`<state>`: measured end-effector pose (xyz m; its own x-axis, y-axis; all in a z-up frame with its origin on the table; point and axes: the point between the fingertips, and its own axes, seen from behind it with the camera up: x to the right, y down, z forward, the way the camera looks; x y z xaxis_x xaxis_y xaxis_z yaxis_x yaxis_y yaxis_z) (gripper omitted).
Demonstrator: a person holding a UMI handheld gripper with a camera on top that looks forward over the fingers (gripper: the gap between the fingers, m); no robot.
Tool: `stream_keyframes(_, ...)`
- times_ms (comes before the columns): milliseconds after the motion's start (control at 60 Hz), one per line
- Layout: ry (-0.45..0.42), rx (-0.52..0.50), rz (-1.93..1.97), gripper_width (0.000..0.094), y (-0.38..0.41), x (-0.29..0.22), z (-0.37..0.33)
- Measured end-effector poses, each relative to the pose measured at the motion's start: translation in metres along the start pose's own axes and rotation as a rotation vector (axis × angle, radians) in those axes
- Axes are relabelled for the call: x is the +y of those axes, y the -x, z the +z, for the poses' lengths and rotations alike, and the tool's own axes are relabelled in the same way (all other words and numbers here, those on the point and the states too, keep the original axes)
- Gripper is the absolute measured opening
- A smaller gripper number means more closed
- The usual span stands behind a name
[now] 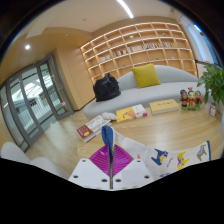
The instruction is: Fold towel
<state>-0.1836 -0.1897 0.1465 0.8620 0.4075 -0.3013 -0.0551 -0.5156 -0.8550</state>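
shelves [135, 48] on back wall | grey sofa [150, 90], yellow cushion [147, 75] | glass doors [28, 98] | ceiling light [125, 8]

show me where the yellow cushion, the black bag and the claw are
yellow cushion [147, 75], gripper view, middle of its front face
black bag [107, 87], gripper view, centre of its body on the sofa
claw [108, 184], gripper view, where its two fingertips meet, shut on a magenta cloth

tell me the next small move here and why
Probably shift the gripper right and down toward the printed towel. It lies on the wooden table beside the fingers, not between them, so no edge can be gripped yet.
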Motion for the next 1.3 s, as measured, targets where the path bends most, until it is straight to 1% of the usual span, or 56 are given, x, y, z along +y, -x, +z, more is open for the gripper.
stream_keyframes(67, -0.056, -0.023, 0.02, 0.0016, -0.007, -0.033, -0.021)
stream_keyframes(117, -0.087, -0.012, 0.025, 0.0017, -0.031, -0.049, -0.031)
stream_keyframes(167, -0.096, 0.035, 0.025, 0.0018, -0.057, -0.058, -0.037)
stream_keyframes(250, -0.079, 0.14, 0.017, 0.0022, -0.127, -0.051, -0.041)
stream_keyframes(267, -0.074, 0.158, 0.014, 0.0022, -0.153, -0.044, -0.04)
stream_keyframes(350, -0.026, 0.27, 0.024, 0.0024, -0.217, -0.02, -0.047)
stream_keyframes(383, -0.008, 0.318, 0.027, 0.0045, -0.251, -0.007, -0.05)
stream_keyframes(400, 0.003, 0.341, 0.029, 0.0074, -0.264, -0.002, -0.053)
stream_keyframes(433, 0.028, 0.39, 0.034, 0.0202, -0.289, 0.011, -0.058)
stream_keyframes(450, 0.04, 0.412, 0.033, 0.029, -0.3, 0.016, -0.062)
stream_keyframes(483, 0.051, 0.455, 0.029, 0.0516, -0.321, 0.023, -0.069)
stream_keyframes(517, 0.05, 0.489, 0.028, 0.0697, -0.338, 0.027, -0.078)
stream_keyframes(550, 0.047, 0.522, 0.021, 0.0799, -0.351, 0.029, -0.089)
stream_keyframes(583, 0.044, 0.538, 0.014, 0.0851, -0.362, 0.03, -0.1)
stream_keyframes(633, 0.027, 0.556, 0.002, 0.0852, -0.364, 0.026, -0.114)
stream_keyframes(700, 0.011, 0.543, -0.014, 0.0851, -0.357, 0.021, -0.132)
stream_keyframes(833, 0.009, 0.52, -0.071, 0.085, -0.33, 0.016, -0.167)
stream_keyframes(1100, 0.017, 0.479, -0.128, 0.0856, -0.26, 0.029, -0.238)
stream_keyframes(1300, 0.008, 0.465, -0.164, 0.0859, -0.226, 0.036, -0.277)
